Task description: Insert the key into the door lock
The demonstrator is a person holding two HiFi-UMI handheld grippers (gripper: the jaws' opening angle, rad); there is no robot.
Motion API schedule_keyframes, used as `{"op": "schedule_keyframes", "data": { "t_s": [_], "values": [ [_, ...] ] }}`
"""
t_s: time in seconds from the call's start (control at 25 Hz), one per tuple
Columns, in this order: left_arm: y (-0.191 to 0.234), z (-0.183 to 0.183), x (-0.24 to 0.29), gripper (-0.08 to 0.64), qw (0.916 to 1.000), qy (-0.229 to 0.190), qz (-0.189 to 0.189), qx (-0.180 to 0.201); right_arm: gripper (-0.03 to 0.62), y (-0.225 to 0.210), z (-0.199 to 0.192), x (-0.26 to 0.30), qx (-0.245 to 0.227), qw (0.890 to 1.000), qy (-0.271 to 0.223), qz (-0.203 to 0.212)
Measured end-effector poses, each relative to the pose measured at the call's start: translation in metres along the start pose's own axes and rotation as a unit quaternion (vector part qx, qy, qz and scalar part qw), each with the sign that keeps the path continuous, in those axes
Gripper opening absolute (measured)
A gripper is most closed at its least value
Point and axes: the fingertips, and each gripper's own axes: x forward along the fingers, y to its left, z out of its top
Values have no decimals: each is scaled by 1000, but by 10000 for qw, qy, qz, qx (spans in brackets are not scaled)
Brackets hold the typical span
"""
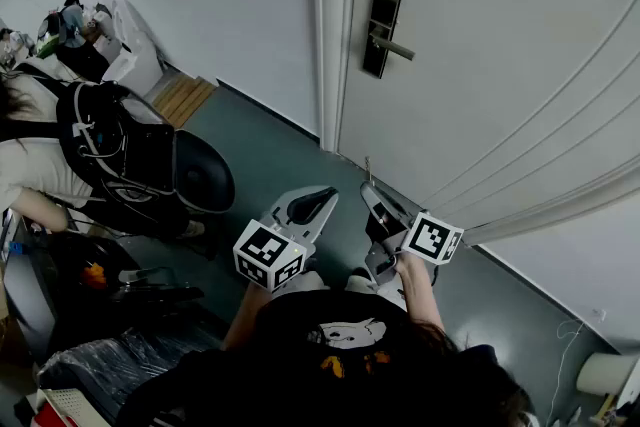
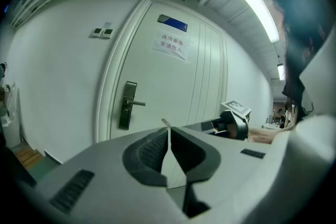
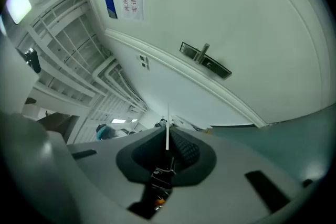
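The door lock is a black plate with a silver lever handle on a white door; it also shows as the lock and the lock in the two gripper views. My right gripper is shut on a key, whose thin blade sticks out past the jaws, with its ring hanging behind them. The key points toward the door, well below the lock and away from it. My left gripper sits beside it, shut with nothing between its jaws.
A person with a black backpack sits at the left, next to a round black seat. A wooden board lies by the wall. The white door frame stands left of the lock. A paper notice hangs on the door.
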Motion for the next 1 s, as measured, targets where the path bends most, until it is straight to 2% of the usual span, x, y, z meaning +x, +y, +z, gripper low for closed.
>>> {"op": "schedule_keyframes", "data": {
  "t_s": [0.24, 0.6, 1.0],
  "values": [
    [3, 5, -1, 20, 10000, -20, -32, 32, 21, 1, 1, 5, -90, 9999, -42, -35],
    [13, 5, -20, 20, 9997, -94, -201, 87, 21, 10, -13, 13, -1326, 9894, -303, -502],
    [30, 0, -38, 20, 9986, -4, -481, 206, 21, 17, -35, 37, -1437, 9867, -334, -682]
  ]
}}
